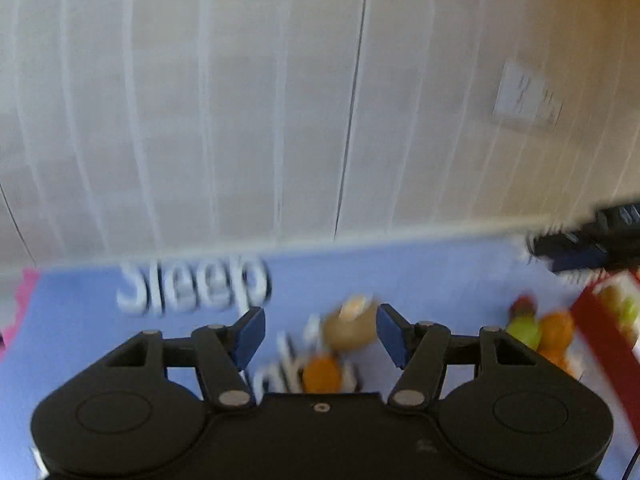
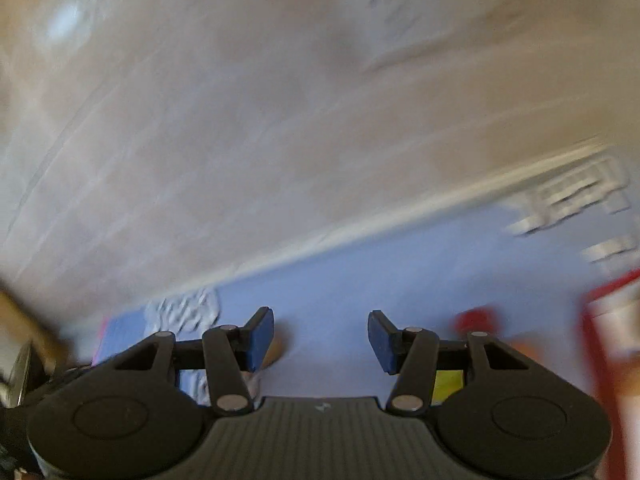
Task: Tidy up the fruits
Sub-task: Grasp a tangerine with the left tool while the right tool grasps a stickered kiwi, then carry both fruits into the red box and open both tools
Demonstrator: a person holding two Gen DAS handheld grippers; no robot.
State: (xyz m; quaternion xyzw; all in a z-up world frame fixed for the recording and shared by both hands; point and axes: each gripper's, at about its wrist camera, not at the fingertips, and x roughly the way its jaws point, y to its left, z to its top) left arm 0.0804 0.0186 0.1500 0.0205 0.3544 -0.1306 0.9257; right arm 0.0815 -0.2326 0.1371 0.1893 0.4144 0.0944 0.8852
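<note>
First, lower the left claw (image 1: 320, 334), pads apart and empty, squarely over the brown kiwi (image 1: 350, 326); right claw (image 2: 321, 336) likewise apart, holds nothing

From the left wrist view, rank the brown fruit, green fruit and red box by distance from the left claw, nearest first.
1. Brown fruit, just ahead of the open left claw, toward its right finger.
2. Green fruit, off to the right.
3. Red box, far right edge.
</note>
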